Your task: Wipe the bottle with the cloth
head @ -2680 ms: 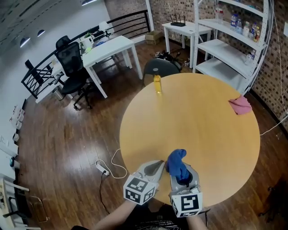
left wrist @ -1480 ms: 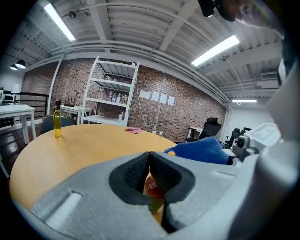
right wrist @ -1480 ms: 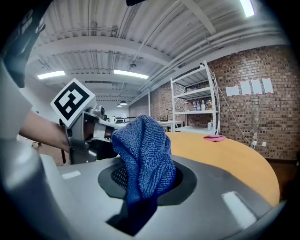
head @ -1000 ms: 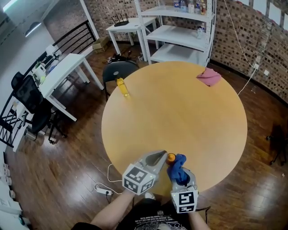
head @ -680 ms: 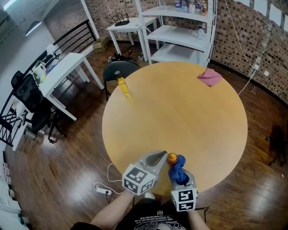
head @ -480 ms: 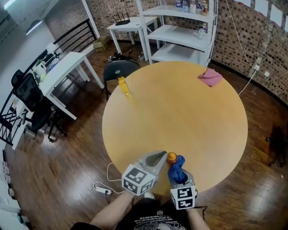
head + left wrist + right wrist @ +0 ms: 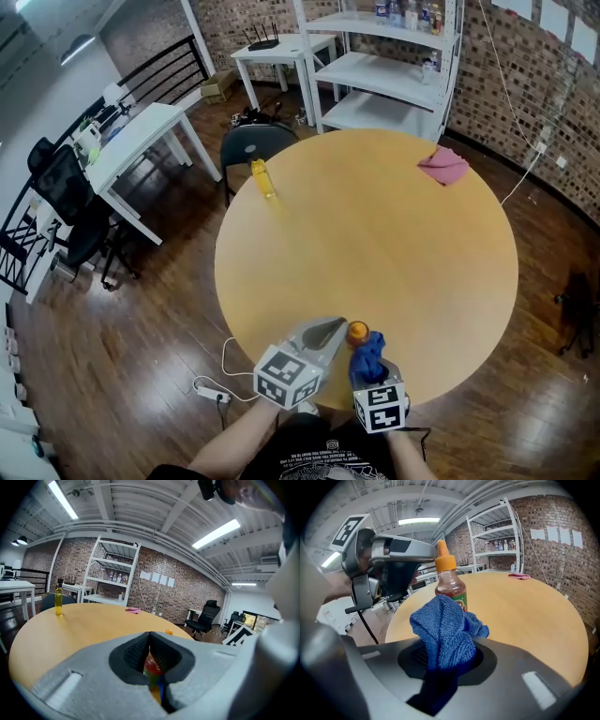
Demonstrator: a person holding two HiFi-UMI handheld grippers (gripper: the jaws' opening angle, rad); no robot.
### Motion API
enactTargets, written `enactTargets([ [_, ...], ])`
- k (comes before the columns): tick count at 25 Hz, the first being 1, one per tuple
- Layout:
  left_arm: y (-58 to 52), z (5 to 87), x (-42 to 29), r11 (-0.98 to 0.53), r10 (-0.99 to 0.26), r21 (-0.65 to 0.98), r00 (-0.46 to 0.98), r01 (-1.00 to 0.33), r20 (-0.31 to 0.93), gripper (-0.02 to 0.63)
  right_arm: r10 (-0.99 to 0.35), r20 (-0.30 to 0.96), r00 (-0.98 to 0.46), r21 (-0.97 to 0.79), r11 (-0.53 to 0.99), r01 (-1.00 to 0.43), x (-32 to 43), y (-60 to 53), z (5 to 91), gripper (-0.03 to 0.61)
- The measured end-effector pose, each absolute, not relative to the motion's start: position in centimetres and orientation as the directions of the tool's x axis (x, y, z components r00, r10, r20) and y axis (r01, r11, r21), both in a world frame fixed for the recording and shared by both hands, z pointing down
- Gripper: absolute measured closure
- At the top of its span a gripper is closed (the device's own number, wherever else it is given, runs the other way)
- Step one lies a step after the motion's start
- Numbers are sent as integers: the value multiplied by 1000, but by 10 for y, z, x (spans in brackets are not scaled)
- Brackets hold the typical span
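Note:
A sauce bottle [image 7: 451, 585] with red contents, a green label and an orange cap [image 7: 357, 330] stands upright at the near edge of the round wooden table [image 7: 403, 253]. My left gripper [image 7: 339, 325] is shut on the bottle, whose red and green body shows between the jaws [image 7: 152, 667]. My right gripper [image 7: 371, 372] is shut on a bunched blue cloth [image 7: 446, 627]. The cloth presses against the near side of the bottle below the cap. In the right gripper view the left gripper [image 7: 393, 550] reaches in from the upper left to the bottle's neck.
A yellow bottle [image 7: 262, 178] stands at the table's far left edge and a pink cloth [image 7: 444, 166] lies at the far right edge. A black chair [image 7: 253, 145], white shelving [image 7: 394, 56] and a white desk [image 7: 141, 131] stand beyond. A power strip [image 7: 208, 394] lies on the floor.
The blue cloth covered the bottle's top before; now the orange cap shows and the cloth sits lower, nearer to me. The left gripper has kept its hold.

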State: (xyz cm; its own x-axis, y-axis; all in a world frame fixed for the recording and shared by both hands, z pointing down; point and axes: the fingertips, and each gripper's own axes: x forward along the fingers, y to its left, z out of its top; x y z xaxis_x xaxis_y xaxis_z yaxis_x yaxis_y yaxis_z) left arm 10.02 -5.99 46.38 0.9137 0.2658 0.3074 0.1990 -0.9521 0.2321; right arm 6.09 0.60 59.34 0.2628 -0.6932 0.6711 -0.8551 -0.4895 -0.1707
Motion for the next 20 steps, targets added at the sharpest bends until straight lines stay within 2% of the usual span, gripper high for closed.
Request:
enactTargets([
  [4,-61,466,101,-955,245,236,921,177,304,611,-728,612,310,-189,-515,-836,72,16,570,480],
  [11,-63,463,97,-962,197,244,935,126,294,611,-816,411,407,-139,-497,-856,107,15,471,480],
  [16,-67,464,95,-968,132,246,945,57,300,611,-883,259,391,-83,-424,-902,130,0,415,480],
  [20,-69,466,89,-969,93,248,946,14,310,611,-914,208,349,-79,-372,-925,143,-16,401,480],
])
